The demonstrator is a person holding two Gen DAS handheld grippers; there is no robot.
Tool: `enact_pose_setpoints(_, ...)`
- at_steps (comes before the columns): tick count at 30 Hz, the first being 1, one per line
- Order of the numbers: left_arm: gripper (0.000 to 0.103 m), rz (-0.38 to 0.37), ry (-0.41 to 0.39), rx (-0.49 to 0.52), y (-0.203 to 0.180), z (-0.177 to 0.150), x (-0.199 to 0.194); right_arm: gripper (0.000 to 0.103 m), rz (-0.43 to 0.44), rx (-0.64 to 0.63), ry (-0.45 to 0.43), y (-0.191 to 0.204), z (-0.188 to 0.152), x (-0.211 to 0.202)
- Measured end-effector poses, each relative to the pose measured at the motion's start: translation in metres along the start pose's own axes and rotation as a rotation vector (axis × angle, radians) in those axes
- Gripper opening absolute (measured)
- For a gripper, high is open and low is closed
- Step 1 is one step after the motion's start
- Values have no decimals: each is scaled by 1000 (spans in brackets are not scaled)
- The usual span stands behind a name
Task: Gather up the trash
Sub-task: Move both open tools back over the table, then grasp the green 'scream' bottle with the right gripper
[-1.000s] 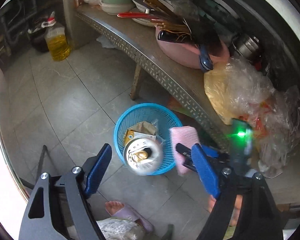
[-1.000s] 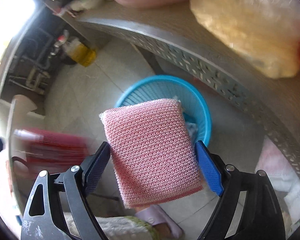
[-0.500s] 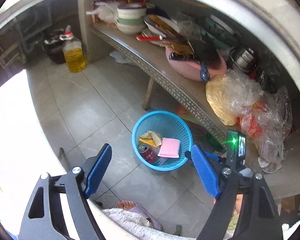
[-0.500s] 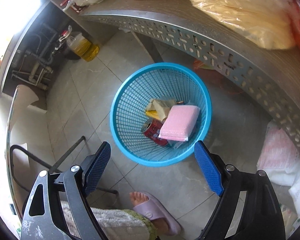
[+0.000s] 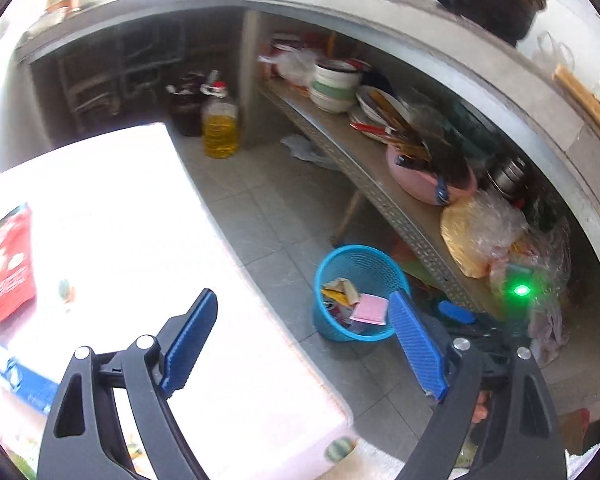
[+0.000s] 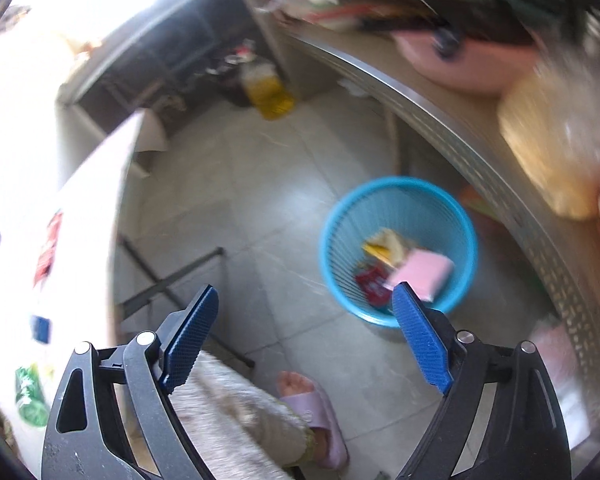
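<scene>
Blue basket [image 5: 358,294] stood on the tiled floor [image 5: 260,216], just beside the front edge of the low metal shelf [image 5: 384,196]. Inside it lay a pink scouring pad [image 5: 369,309] toward the shelf side, a red can [image 6: 371,282] next to it, and yellowish wrappers [image 6: 385,245] behind. Those pieces count as collected.

Left gripper [image 5: 303,336] was spread wide and widening, nothing between its blue pads, aimed down across the near corner of a white table [image 5: 140,248]. Right gripper [image 6: 305,338] was likewise spread and empty, above the floor with the basket off its right pad. A slippered foot [image 6: 308,412] and a pale trouser leg [image 6: 236,416] showed below it.

Work left, by my reading: on the table's left edge sat a red packet [image 5: 9,268]; a small speck lay near it, too small to identify. Toward the table's near edge the right wrist view showed a green wrapper [image 6: 29,396] and a small blue item [image 6: 40,328], both blurred. These look like the remaining pickups. Whether the crumpled white scrap [image 5: 304,148] on the floor under the shelf's far end belongs to the job, I cannot tell.

Roughly midway; both grippers free for the next piece.
</scene>
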State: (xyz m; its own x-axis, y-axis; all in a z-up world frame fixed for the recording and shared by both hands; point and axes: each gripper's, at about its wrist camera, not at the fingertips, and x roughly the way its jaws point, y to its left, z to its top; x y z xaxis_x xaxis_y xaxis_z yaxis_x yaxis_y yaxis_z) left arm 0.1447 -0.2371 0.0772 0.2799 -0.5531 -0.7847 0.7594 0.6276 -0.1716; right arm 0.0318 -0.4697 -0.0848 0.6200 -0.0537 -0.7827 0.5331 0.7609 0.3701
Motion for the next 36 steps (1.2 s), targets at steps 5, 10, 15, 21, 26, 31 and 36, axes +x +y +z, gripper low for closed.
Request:
enact_pose_setpoints(5, 86, 63, -65, -62, 31, -21, -38, 89, 88, -96, -33, 36, 8, -24)
enact_pose_setpoints(10, 87, 123, -111, -129, 62, -41, -69, 89, 161, -159, -39, 66, 11, -35)
enact_pose_setpoints(15, 87, 191, -182, -190, 91, -58, -102, 89, 214, -253, -27, 102, 14, -37)
enact_pose_setpoints(21, 89, 316, -255, -281, 130, -84, -147, 89, 299, -383, 0, 150, 14, -26)
enact_pose_setpoints(26, 89, 421, -275, -369, 164, -114, -173, 89, 384, -493, 71, 201, 6, -8)
enact_pose_setpoints(31, 89, 472, -282, -475, 195, -144, -187, 89, 475, -604, 152, 257, -6, 4)
enact_pose_setpoints(36, 89, 487, -277, -570, 224, -166, -193, 89, 543, -707, 225, 320, -14, 26)
